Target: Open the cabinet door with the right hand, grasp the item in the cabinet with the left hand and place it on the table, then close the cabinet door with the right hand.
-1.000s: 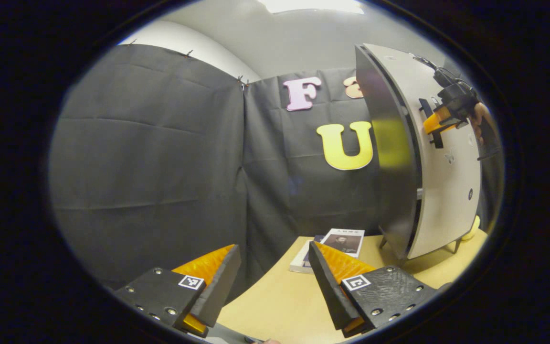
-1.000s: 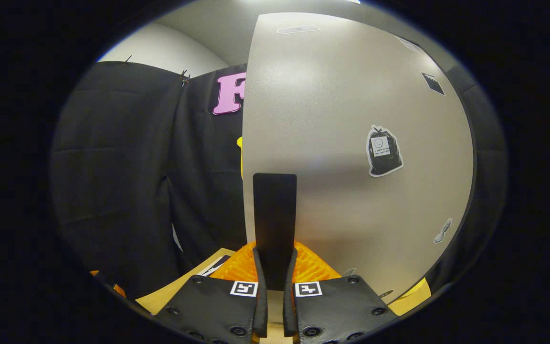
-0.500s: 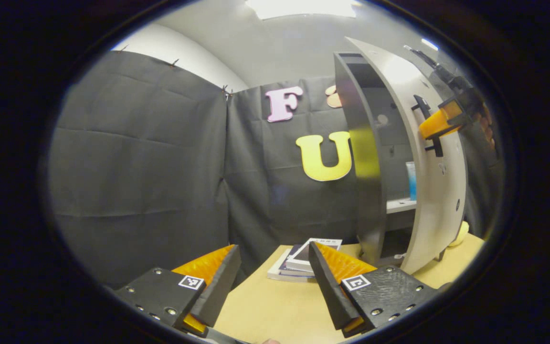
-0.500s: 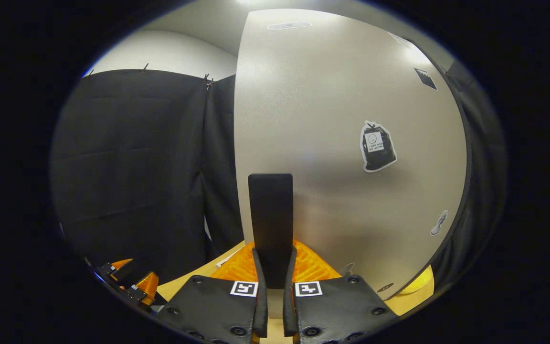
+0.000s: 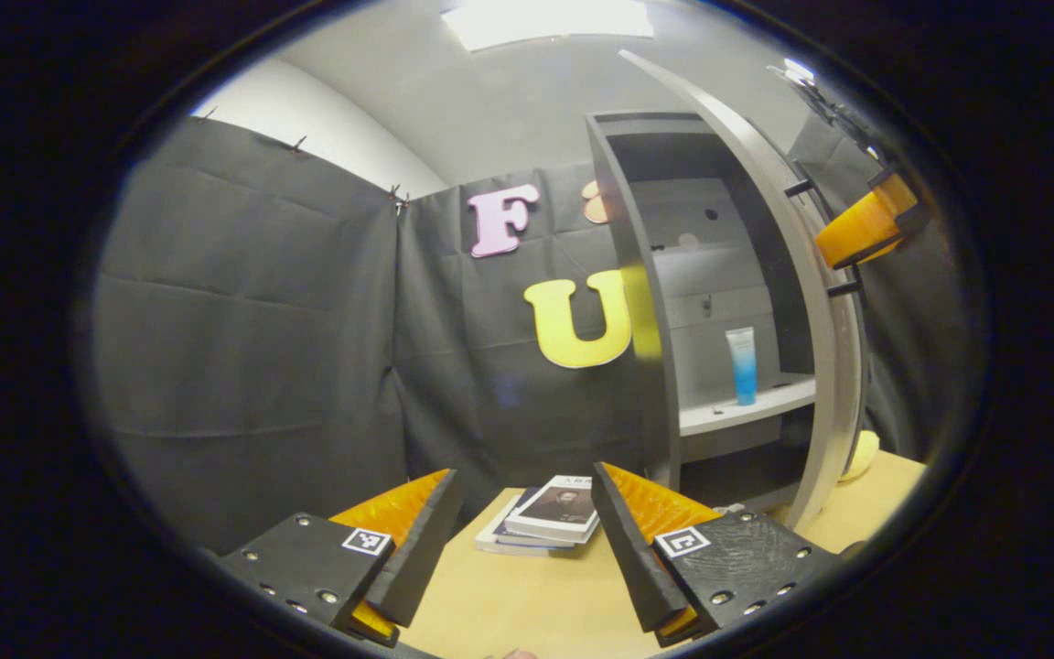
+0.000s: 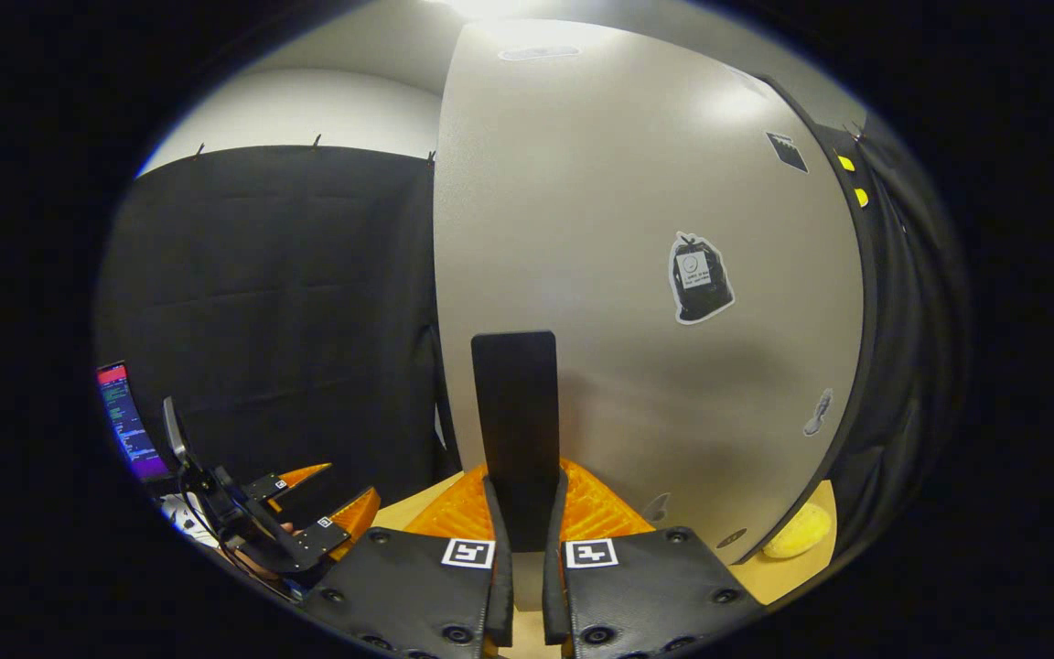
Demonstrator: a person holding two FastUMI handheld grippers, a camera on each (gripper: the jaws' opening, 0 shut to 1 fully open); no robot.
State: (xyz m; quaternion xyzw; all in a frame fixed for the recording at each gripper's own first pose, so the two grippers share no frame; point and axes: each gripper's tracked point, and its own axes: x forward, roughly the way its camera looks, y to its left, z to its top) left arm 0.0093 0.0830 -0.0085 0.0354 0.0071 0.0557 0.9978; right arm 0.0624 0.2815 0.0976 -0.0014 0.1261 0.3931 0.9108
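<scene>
I see a pale tan wooden table (image 5: 527, 604) with a smooth, matte top, set inside a booth walled with creased black cloth (image 5: 252, 348); above the cloth a white wall and a bright ceiling light panel (image 5: 545, 18) show. A small stack of paperback books (image 5: 545, 522) lies flat on the table near the cloth, just left of the cabinet's foot. The tall grey cabinet (image 5: 641, 302) stands on the table, dark along its front edge and paler inside, with a light shelf (image 5: 747, 410) across it. The item I am after — a slim upright tube, white on top and blue below (image 5: 743, 364) — stands on that shelf, inside the cabinet, well apart from my left gripper (image 5: 527, 540).

That left gripper hangs low over the table's near edge, its two wedge-shaped fingers spread wide with nothing between them.

The flat grey cabinet door (image 6: 655, 302) is swung open; its face is smooth with a faint sheen and carries a few small stickers. My right gripper (image 6: 527, 513) is clamped on the door's flat black bar handle (image 6: 516, 412) — both fingers press its sides. In the left gripper view the right gripper sits high at the door's outer face. A rounded yellow object (image 6: 797, 542) rests on the table beside the door's lower edge; I cannot tell what it is. A lit screen (image 6: 129, 421) glows at far left in the right gripper view.
</scene>
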